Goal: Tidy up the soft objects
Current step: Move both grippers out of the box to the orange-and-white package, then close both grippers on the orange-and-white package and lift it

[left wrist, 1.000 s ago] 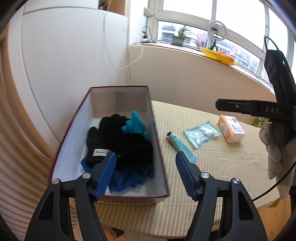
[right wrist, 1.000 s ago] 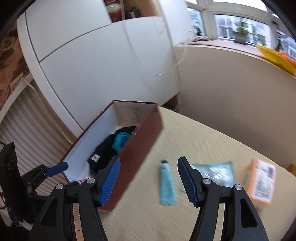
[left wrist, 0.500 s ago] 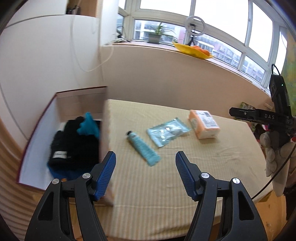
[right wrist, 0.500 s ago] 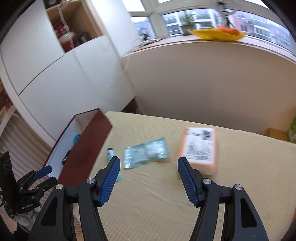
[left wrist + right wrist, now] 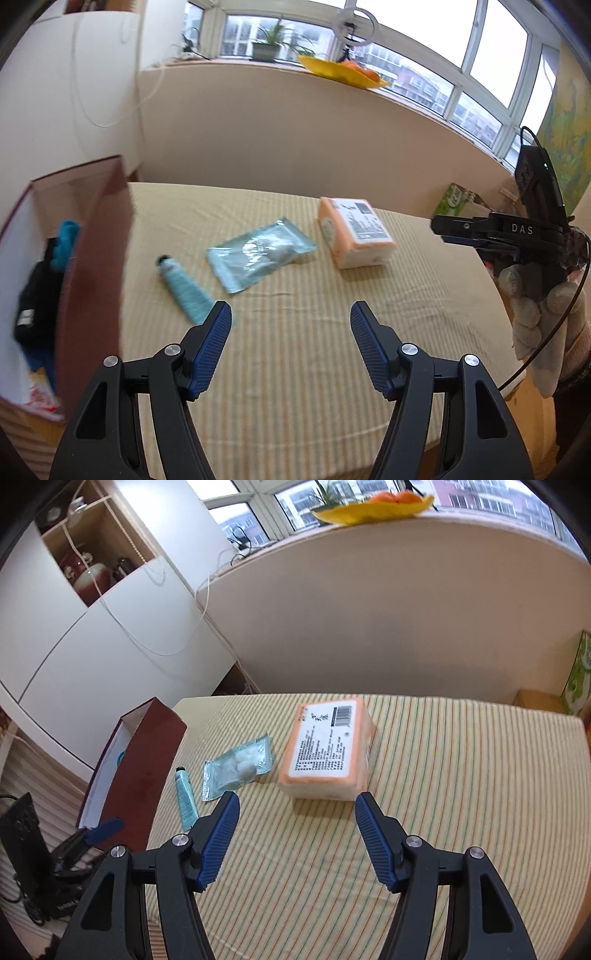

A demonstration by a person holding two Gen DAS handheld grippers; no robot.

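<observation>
Attention has swung away from the open box (image 5: 92, 266) toward the loose things on the striped table (image 5: 295, 387). We take that as the next pick starting. Our left gripper (image 5: 291, 347) and right gripper (image 5: 296, 836) both hang released, nothing between the jaws. We count three items left out: one teal tube (image 5: 184, 291) nearest the box, one clear pouch (image 5: 258, 251) beside it, one orange pack (image 5: 327, 753) just ahead of the right gripper. The box already holds dark and teal gloves (image 5: 44, 291), number unclear.
</observation>
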